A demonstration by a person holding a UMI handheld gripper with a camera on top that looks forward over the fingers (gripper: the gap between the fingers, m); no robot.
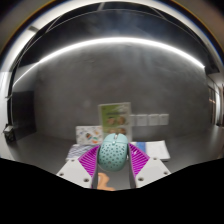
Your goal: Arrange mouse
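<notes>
A: What fills the scene, largest first?

B: A grey table surface (pixel 60 110), running back to a pale wall lit by a long strip of light. It serves as the work area on which the mouse is to be arranged.

A: And on the table?

B: A green-and-white box (pixel 113 113) stands upright beyond the fingers. Just beside it, several white cards or papers (pixel 90 132) lie flat. They are too small to read.

A: Where is the task's thing?

B: The mouse (pixel 113 153), teal with a speckled shell, sits between the two fingers, near their tips, its rounded back facing the camera. It appears lifted clear of the table, though the underside is hidden.

A: The gripper's state?

B: The gripper (pixel 113 160) is closed on the mouse. Both purple pads (pixel 88 160) press against its flanks, with no gap visible at either side. The side grip likely keeps the curved shell from slipping.

A: How far along is the task?

B: Judged mid-carry. The mouse is held, not yet set down; a placing spot on bare table, well apart from the box, seems to be wanted.
</notes>
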